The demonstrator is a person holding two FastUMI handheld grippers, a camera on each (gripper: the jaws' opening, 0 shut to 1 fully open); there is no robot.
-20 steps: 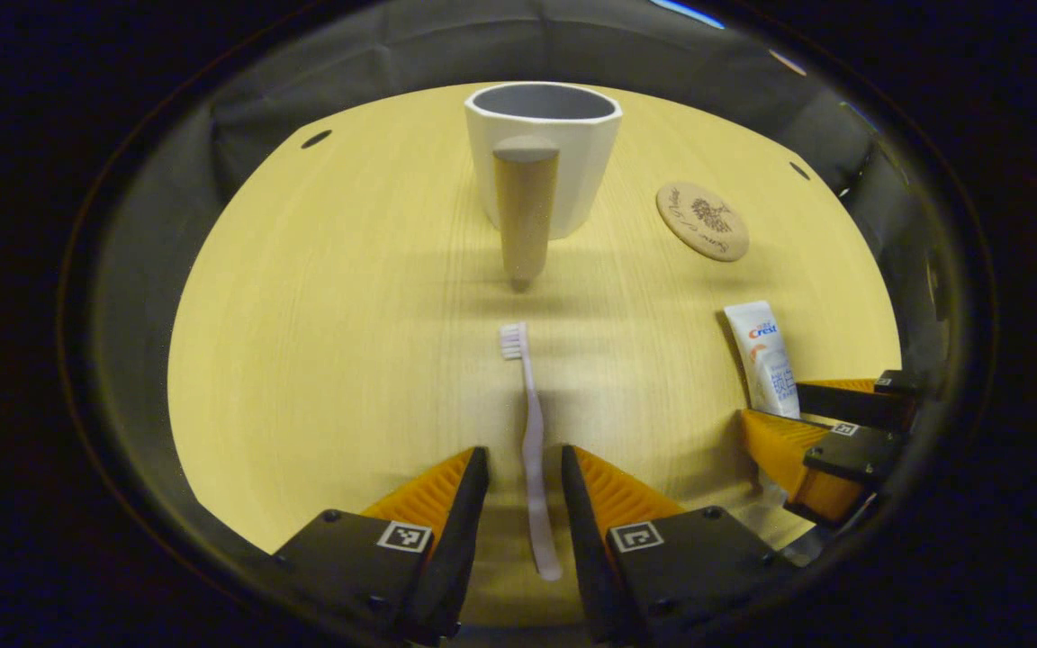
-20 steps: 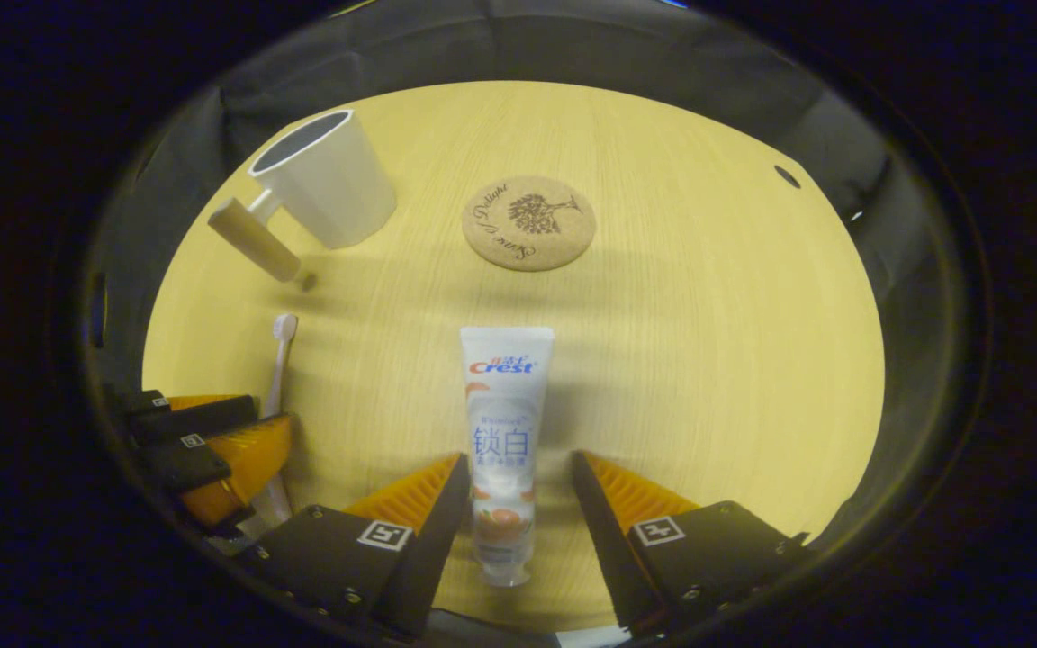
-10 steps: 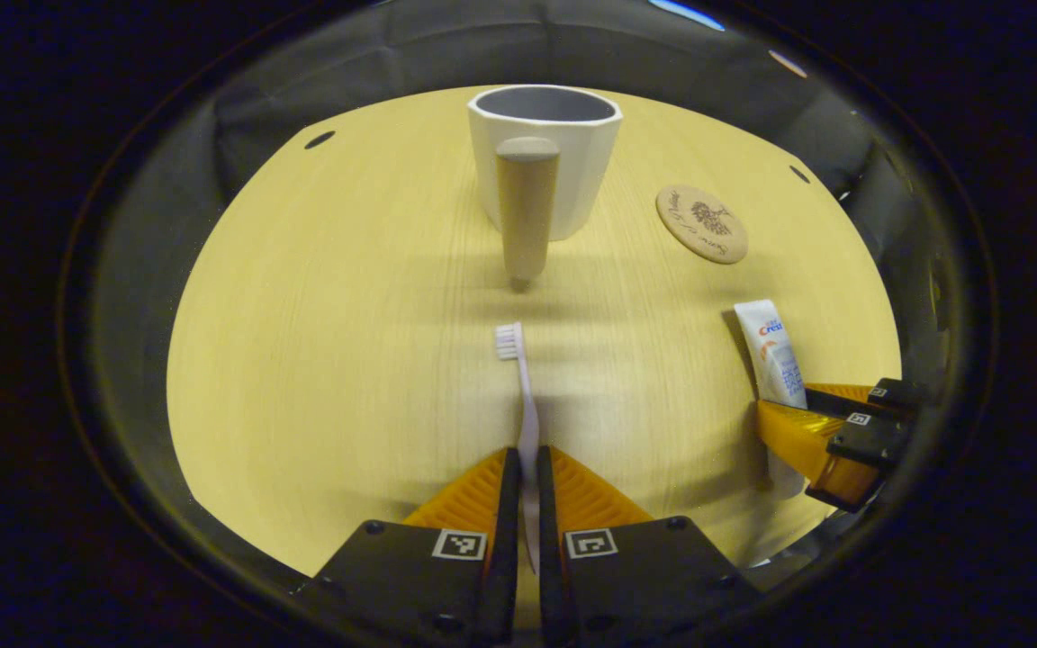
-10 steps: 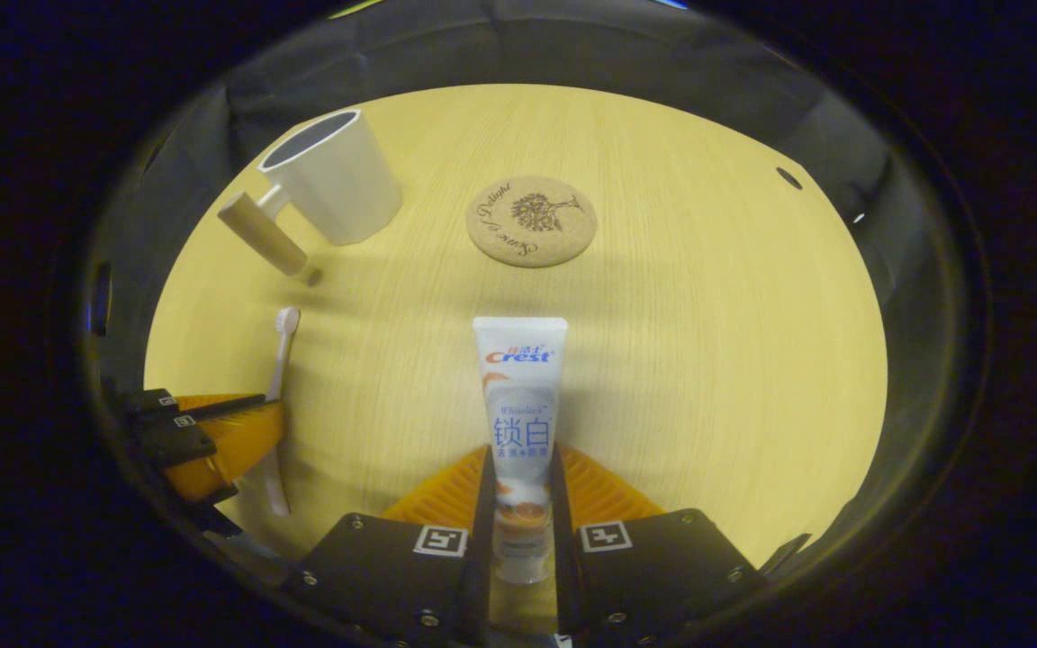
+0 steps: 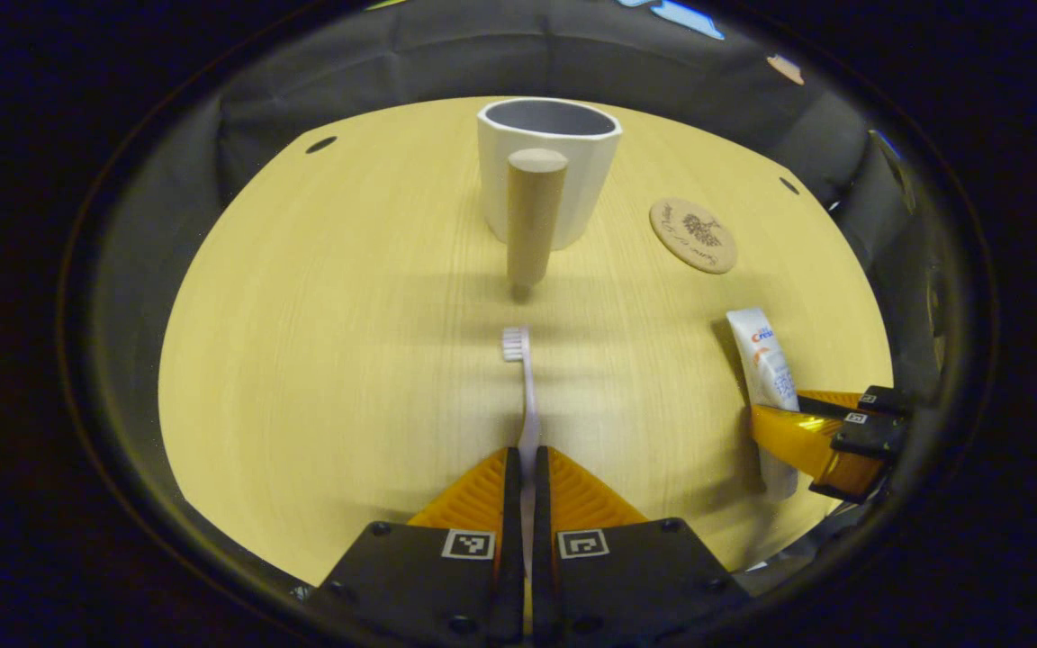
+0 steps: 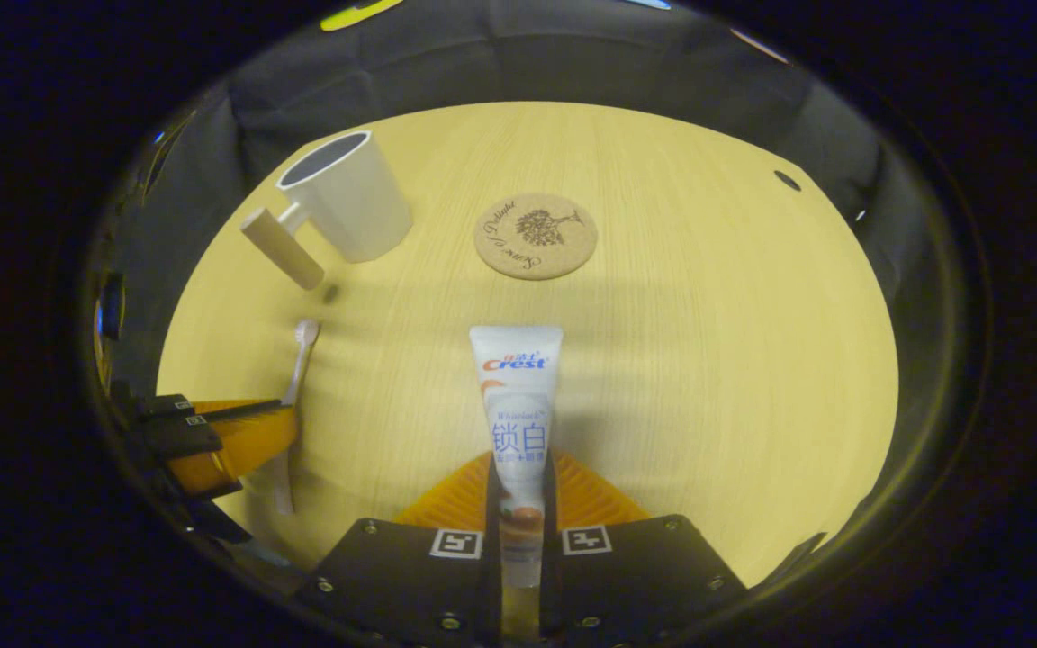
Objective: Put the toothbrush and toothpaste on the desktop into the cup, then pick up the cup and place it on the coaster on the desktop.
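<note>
Orange ribbed fingers of the left gripper (image 5: 526, 463) are pressing together on the handle of the pale toothbrush (image 5: 523, 382), whose bristled head is pointing ahead toward the cup (image 5: 547, 175). The left gripper view is looking straight at the cup's wooden handle (image 5: 532, 216), a round peg jutting toward the camera and hiding part of the white wall; the right gripper view is showing the same cup from the side, so the peg is seen sticking out to the left. That view is also giving the printed face of the coaster (image 6: 535, 236) head-on, while in the left gripper view it is lying small and slanted to the right of the cup.

The right gripper (image 6: 521, 481) is closing its fingers tightly on the lower half of the toothpaste (image 6: 518, 423), whose flat crimped end is pointing toward the coaster; the tube's cap end is sitting between the black finger mounts.

Both things appear to be lying low over the desktop (image 5: 329, 342), a light yellow wood-grain surface with small dark holes near its far edge; whether they are touching it, I cannot tell. Black cloth is hanging behind the desktop.

The cup is standing upright near the far edge, well apart from the coaster, and what shows of its grey inside is holding nothing.
</note>
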